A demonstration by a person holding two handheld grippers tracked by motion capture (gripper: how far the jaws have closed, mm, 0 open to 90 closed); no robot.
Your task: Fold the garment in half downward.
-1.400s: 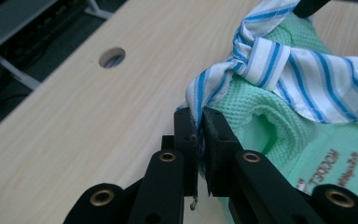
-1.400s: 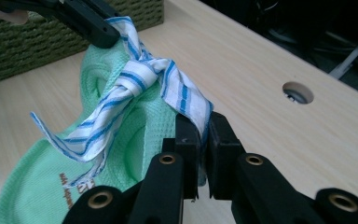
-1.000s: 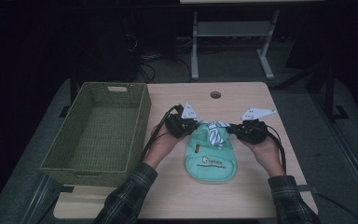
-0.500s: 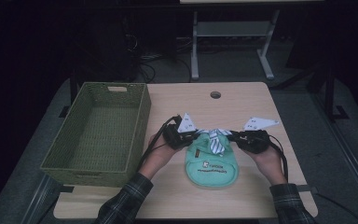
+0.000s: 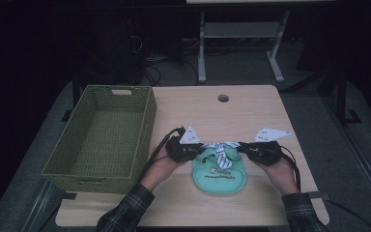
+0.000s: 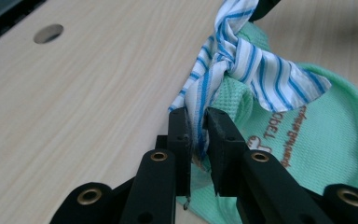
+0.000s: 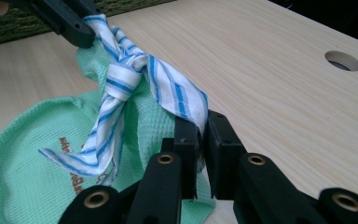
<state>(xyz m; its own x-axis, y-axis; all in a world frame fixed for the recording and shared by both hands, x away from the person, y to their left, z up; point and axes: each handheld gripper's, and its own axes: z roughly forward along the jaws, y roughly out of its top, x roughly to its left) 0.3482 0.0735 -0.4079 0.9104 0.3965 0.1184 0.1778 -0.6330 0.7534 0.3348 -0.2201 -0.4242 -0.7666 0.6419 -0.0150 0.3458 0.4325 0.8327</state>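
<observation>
High view: left gripper (image 5: 199, 149) and right gripper (image 5: 241, 148) each clamp the blue-striped white knotted tie (image 5: 221, 152) atop the mint-green waffle-cloth bib (image 5: 221, 176).

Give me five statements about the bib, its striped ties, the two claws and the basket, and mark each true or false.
1. The left claw is clamped on a striped tie of the green bib. True.
2. The right claw is open and holds nothing. False: it is shut on the other end of the striped tie.
3. The striped ties are knotted together between the two claws. True.
4. The bib lies inside the basket. False: it lies on the table, to the right of the basket.
5. The basket holds a folded towel. False: nothing lies in it.
</observation>
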